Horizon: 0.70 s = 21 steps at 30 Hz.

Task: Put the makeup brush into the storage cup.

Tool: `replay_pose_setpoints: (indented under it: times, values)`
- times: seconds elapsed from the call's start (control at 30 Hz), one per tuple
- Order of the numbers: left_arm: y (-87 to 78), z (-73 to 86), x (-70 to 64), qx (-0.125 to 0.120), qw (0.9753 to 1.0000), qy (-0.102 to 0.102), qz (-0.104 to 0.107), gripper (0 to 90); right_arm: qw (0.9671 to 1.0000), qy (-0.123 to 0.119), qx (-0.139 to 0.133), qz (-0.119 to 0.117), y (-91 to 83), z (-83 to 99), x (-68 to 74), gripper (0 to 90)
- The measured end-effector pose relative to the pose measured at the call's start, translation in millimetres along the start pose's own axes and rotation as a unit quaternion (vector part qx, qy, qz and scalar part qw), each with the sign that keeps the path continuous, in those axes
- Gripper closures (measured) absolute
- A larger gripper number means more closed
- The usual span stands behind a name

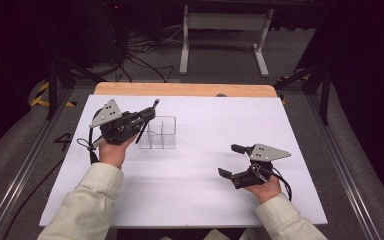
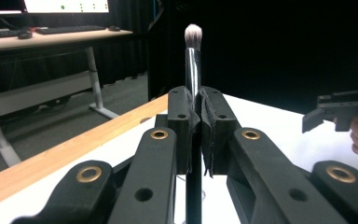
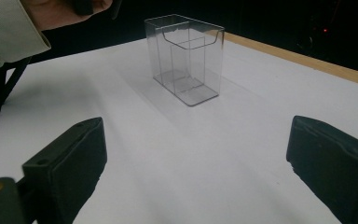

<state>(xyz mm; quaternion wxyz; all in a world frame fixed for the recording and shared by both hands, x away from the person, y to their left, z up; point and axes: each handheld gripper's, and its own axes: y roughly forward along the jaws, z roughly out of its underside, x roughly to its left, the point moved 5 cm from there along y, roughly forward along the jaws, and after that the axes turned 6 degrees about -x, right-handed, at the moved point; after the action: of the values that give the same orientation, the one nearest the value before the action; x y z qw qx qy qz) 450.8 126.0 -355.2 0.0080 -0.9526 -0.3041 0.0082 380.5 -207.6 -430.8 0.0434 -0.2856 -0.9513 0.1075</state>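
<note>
So the biggest thing here is the table (image 1: 190, 200), white sheet on top with a strip of wood showing along the far edge. On it, left of the middle and toward the back, stands a clear plastic box (image 1: 161, 133) with dividers inside, upright and see-through; from the right gripper view the same box (image 3: 189, 60) sits well ahead of the jaws with bare white surface in between. The left gripper (image 1: 147, 116) is held up just beside the box on its left, a hand (image 1: 111, 152) under it and a pale sleeve (image 1: 87, 205) trailing back toward the near edge. Its jaws are squeezed together on a makeup brush (image 1: 147, 122), which in the high view runs at a slant from near the box's left side up past the jaws. In the left gripper view the brush (image 2: 192, 65) stands straight up between the pads, dark handle clamped, pale fluffy tip poking out above. The right gripper (image 1: 231, 160) sits over on the near right of the table, well apart from the box, jaws spread wide with nothing in them, the right hand (image 1: 265, 190) holding it from behind.
</note>
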Motion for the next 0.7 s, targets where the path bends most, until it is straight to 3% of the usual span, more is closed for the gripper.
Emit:
replay_pose_setpoints:
  times: [0.43,0.7]
  values:
    - [14.4,-6.8,14.6,-0.011,0.9998,-0.011,-0.014,83.2,0.9991,0.02,-0.015,0.034,-16.7,12.7,-11.4,0.5]
    - [21.9,-9.5,17.9,-0.012,0.9998,-0.008,-0.015,83.1,0.9988,0.025,-0.023,0.037,-24.6,15.6,-12.5,0.5]
